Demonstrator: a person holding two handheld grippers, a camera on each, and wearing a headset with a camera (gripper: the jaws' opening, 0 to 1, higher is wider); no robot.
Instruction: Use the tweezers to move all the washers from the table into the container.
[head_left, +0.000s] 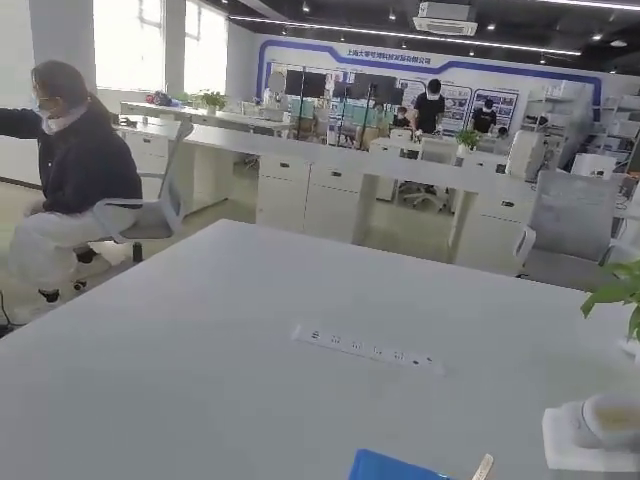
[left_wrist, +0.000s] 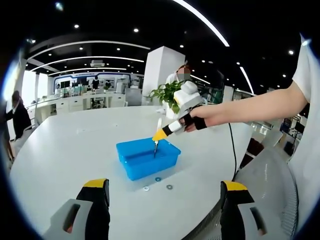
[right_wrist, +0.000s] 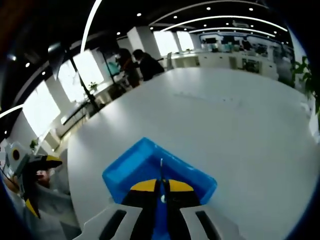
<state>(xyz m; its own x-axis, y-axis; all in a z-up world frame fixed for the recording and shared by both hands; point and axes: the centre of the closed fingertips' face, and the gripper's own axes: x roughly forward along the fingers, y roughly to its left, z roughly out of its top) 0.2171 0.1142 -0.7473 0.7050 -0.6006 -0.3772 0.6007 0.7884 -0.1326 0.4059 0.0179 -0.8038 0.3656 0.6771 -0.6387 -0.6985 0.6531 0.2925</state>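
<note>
Right gripper (left_wrist: 161, 134): pinched narrow on the tweezers (left_wrist: 156, 146), whose tips dip into the blue container (left_wrist: 131, 165).
Left gripper (left_wrist: 164, 186): jaws wide, empty.
Washers (left_wrist: 158, 179): three on the worktop (left_wrist: 75, 150), just beside the container.
Risk: the headset looks across the room, so a blind pinch could flick a washer away.

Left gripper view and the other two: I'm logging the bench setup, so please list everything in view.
container: one, blue, mid-table
washers: three, pale or bluish, on the table beside the container
tweezers: one, pale, tips down inside the container
potted plant: one, green, behind the container
power strip: one, white, in the tabletop
table: one, white
seated person: one, dark top, on a chair beyond the table
right gripper: yellow tips, shut on the tweezers
left gripper: yellow tips, jaws wide open
</note>
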